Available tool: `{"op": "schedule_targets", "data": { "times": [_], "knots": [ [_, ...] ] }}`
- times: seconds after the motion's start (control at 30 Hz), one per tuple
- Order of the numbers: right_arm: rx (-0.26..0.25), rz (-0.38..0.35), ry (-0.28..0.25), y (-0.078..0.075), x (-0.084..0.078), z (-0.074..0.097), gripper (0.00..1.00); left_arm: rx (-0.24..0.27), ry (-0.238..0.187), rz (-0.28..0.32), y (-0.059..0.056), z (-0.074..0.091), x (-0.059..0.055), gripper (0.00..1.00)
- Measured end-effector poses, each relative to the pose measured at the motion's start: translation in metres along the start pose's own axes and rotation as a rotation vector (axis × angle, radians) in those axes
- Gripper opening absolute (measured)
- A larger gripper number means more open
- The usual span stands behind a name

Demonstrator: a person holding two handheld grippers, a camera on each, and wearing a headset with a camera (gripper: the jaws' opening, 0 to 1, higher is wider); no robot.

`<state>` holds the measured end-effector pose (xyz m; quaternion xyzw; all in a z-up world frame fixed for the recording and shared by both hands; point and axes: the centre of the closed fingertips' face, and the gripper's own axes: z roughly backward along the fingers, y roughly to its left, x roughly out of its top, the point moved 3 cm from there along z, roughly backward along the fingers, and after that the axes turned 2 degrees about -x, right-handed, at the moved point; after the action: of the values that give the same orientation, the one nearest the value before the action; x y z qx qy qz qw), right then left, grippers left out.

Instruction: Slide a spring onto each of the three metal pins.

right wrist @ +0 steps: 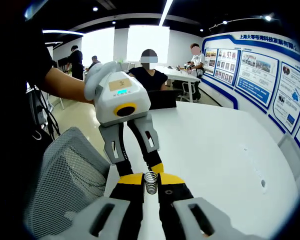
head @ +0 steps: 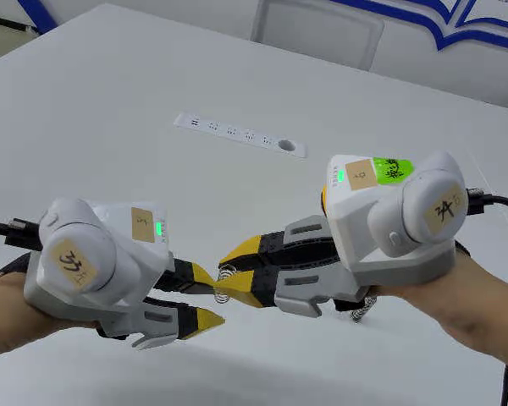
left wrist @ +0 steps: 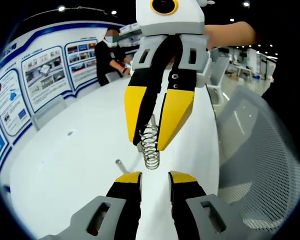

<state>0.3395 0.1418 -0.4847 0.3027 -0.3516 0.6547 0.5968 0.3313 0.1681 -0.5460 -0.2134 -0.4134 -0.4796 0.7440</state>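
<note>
My right gripper (head: pixel 237 272) is shut on a small steel spring (head: pixel 224 283), held upright between its yellow tips above the white table (head: pixel 110 127). The right gripper view has that spring (right wrist: pixel 150 182) between my own jaws (right wrist: pixel 151 180), with the left gripper beyond it pointing back at me. My left gripper (head: pixel 201 298) faces the right one tip to tip and stands open, nothing between its jaws. In the left gripper view the spring (left wrist: pixel 150 145) hangs from the right gripper just above my tips (left wrist: pixel 155 178). A short metal pin (left wrist: pixel 119 163) lies left of it.
A second spring (head: pixel 361 309) lies on the table under the right gripper's body. A white power strip (head: pixel 237 134) sits mid-table and a chair (head: pixel 317 30) at the far edge. A grey mesh chair (right wrist: pixel 70 175) stands beside the table; people sit further back.
</note>
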Motion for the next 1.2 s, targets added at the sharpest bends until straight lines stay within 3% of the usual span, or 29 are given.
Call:
{"op": "schedule_targets", "data": {
  "times": [0.1, 0.2, 0.3, 0.37, 0.4, 0.53, 0.7, 1.03, 1.2],
  "knots": [
    [-0.009, 0.019, 0.025, -0.006, -0.007, 0.001, 0.10, -0.007, 0.014, 0.019, -0.001, 0.001, -0.006, 0.30],
    [-0.037, 0.007, 0.054, -0.016, -0.019, 0.004, 0.11, 0.020, -0.008, 0.013, 0.000, 0.005, -0.006, 0.35],
    [-0.094, -0.040, 0.054, -0.031, -0.029, 0.007, 0.11, 0.044, -0.020, 0.063, 0.006, 0.007, -0.009, 0.41],
    [-0.145, -0.040, 0.062, -0.041, -0.035, 0.007, 0.11, 0.053, -0.011, 0.067, 0.009, 0.008, -0.011, 0.44],
    [-0.162, -0.073, 0.060, -0.046, -0.039, 0.006, 0.11, 0.056, -0.010, 0.068, 0.010, 0.009, -0.012, 0.45],
    [-0.201, -0.134, 0.055, -0.062, -0.048, 0.003, 0.11, 0.059, -0.004, 0.085, 0.012, 0.012, -0.013, 0.50],
    [-0.202, -0.148, 0.049, -0.071, -0.050, -0.004, 0.11, 0.092, -0.017, 0.119, 0.018, 0.017, -0.016, 0.57],
    [-0.228, -0.221, 0.027, -0.085, -0.054, -0.027, 0.11, 0.147, 0.009, 0.145, 0.022, 0.022, -0.026, 0.68],
    [-0.235, -0.243, 0.054, -0.090, -0.064, -0.033, 0.11, 0.158, 0.010, 0.150, 0.026, 0.023, -0.025, 0.74]
  ]
}}
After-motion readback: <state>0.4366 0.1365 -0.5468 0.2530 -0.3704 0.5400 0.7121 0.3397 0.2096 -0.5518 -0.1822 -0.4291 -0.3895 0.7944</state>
